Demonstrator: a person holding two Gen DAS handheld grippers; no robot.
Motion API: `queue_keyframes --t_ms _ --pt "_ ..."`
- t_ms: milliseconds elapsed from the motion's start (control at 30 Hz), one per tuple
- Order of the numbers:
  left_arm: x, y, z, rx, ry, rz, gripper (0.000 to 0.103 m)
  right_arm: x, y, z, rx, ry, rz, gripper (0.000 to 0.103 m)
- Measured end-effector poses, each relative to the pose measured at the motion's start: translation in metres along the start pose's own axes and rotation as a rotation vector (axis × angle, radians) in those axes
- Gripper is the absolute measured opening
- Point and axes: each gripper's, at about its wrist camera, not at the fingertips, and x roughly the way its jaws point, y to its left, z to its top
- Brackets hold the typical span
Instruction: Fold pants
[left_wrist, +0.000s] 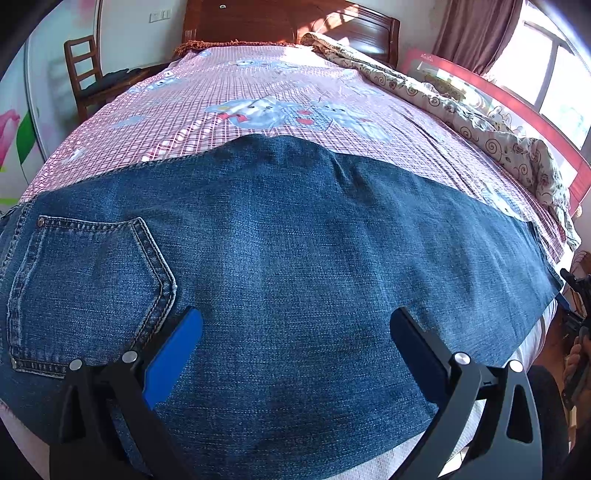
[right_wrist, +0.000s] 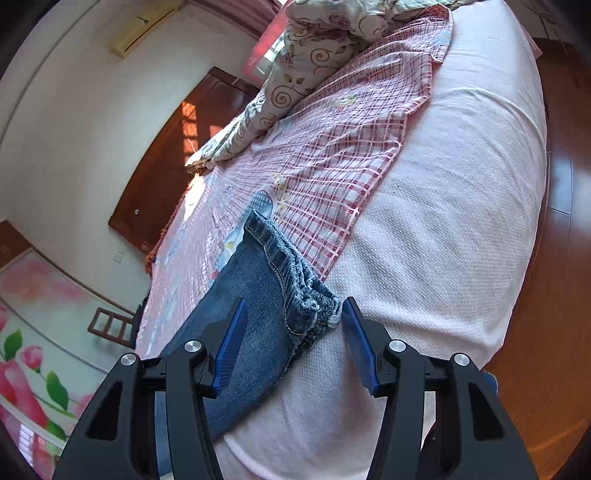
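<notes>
Between the wide-spread jaws of the left gripper (left_wrist: 295, 332) lie flat blue denim pants (left_wrist: 277, 240) on a pink checked bedsheet (left_wrist: 258, 92), while the right gripper (right_wrist: 291, 321), jaws parted and gripping nothing, straddles their frayed hem.

The left hand-held gripper (left_wrist: 295, 328) is a black plastic frame with two broad, curved arms, each pierced by a long teardrop-shaped cut-out. Round silver screw heads (left_wrist: 129, 356) sit at the pivots, two on each side. Its fingers (left_wrist: 173, 354) carry flat, rectangular blue pads, the one on the left of the view bright in the light, the other darker in shade.

The right hand-held gripper (right_wrist: 291, 332) has the same build: glossy black arms with teardrop openings, silver round screws (right_wrist: 396, 345) at the joints, and blue pads (right_wrist: 360, 350) whose inner faces are finely ribbed.
</notes>
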Motion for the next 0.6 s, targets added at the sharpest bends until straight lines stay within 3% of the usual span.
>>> queue_keyframes --t_ms 167,333,600 --pt "0.000 -0.002 -0.001 0.009 -0.003 0.015 0.101 0.003 0.007 -0.006 -0.076 -0.022 -0.030 0.053" --pt "0.000 -0.002 -0.001 0.019 -0.004 0.015 0.101 0.001 -0.006 -0.006 -0.058 -0.011 -0.010 0.025" --pt "-0.001 -0.002 -0.002 0.022 -0.009 0.010 0.101 -0.016 0.013 -0.005 -0.095 -0.066 0.020 0.017"
